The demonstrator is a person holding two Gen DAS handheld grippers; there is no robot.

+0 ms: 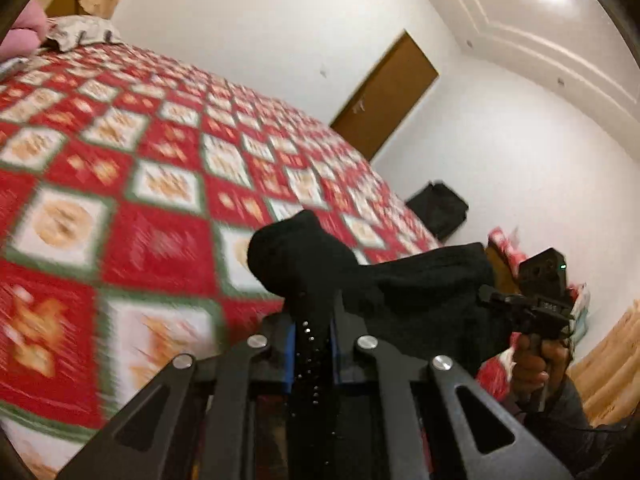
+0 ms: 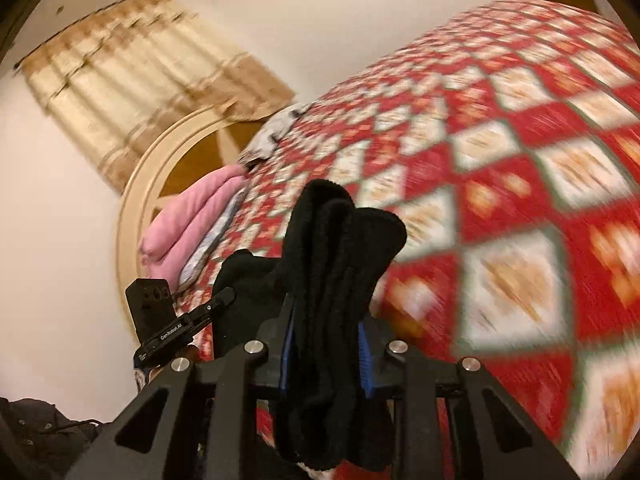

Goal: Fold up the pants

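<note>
Both grippers are clamping black pants [image 1: 400, 280] above a bed [image 1: 120, 160]. The left gripper [image 1: 314, 312] is pinching a thin edge, its tongs nearly together. The right gripper [image 2: 326, 328] is squeezing a thick bunch of layers between blue pads [image 2: 363, 350], tongs partly apart. The pants are stretching between the two, off the bedspread. To fold well, the hands should probably be keeping level and taut, then laying the edge down flat. The fabric is looking soft, knit-like and floppy; the bedspread is showing red and white squares.
</note>
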